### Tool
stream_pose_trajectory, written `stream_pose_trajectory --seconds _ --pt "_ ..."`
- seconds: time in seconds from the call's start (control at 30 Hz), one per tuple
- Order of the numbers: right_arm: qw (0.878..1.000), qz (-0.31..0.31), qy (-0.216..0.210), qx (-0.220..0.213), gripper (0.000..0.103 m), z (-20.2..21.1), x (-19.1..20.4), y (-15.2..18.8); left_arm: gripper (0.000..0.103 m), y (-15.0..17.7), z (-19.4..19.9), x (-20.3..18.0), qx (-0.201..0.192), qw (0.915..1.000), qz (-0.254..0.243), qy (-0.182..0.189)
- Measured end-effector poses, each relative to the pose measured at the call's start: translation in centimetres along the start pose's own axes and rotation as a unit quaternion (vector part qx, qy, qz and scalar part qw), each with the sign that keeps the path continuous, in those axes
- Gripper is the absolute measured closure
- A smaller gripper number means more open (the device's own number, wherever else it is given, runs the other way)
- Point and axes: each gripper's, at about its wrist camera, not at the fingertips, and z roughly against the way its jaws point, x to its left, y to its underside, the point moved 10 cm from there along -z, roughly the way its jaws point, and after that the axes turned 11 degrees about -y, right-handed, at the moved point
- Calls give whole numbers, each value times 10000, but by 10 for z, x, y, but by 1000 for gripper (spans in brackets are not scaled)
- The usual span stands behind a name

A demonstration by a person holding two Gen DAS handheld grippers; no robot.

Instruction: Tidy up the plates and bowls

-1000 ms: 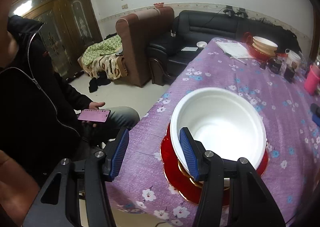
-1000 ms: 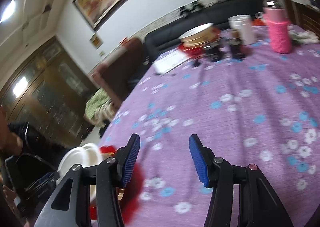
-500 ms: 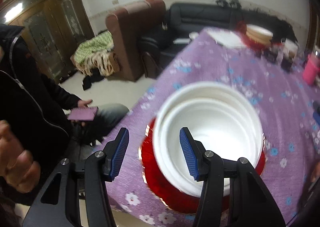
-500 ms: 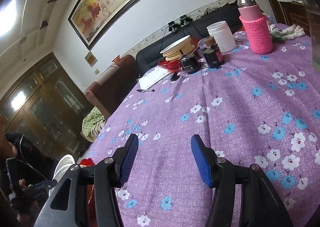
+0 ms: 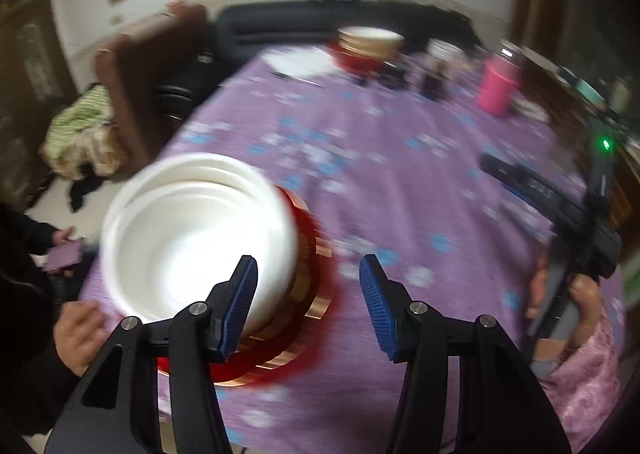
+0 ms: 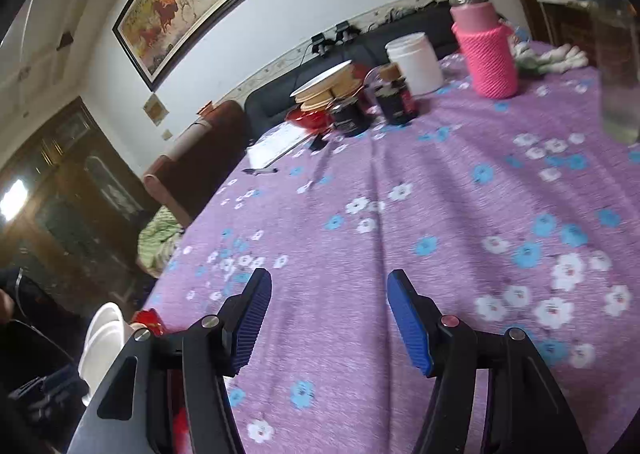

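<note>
A stack of white bowls sits on red, gold-rimmed plates near the table's left edge. My left gripper hovers open over the right rim of the plates, its left finger in front of the bowls' rim; nothing is gripped. The view is blurred. A second stack of plates stands at the far end. My right gripper is open over bare purple cloth; the white bowls lie to its lower left and the far plates well ahead. A hand holds the right gripper at the right of the left wrist view.
A purple flowered tablecloth covers the table. At the far end stand a pink-sleeved bottle, a white jar, dark jars and papers. A seated person's hand rests at the left table edge.
The left gripper swung right: the bowl stack went from right of the jaws to their left, and the right gripper came into view. The right gripper's jaws widened a little.
</note>
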Motion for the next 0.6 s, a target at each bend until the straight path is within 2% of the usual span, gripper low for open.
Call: stream_pose_trajectory --seconds 0.07,0.23,0.37,0.43,0.47,0.53,0.6 --pt "9998 170 109 -35 40 12 -1 2 51 4 -2 -12 31 9998 -182 54" --pt "9990 389 189 -125 37 38 -4 7 51 3 1 -6 -76 9999 131 78" --pt "9988 462 -91 -144 37 45 15 12 51 -3 16 21 -564 9964 362 -517" --pt "9978 607 -218 -129 37 44 31 16 50 -4 21 33 -737 9938 448 -701" --pt "9973 665 -276 -109 37 43 38 18 48 -5 21 37 -774 9930 490 -745" --pt "9961 785 -413 -26 37 39 55 26 37 -4 23 48 -830 9911 613 -841" --pt "9948 886 -505 46 37 36 69 32 36 -3 22 59 -870 9894 713 -924"
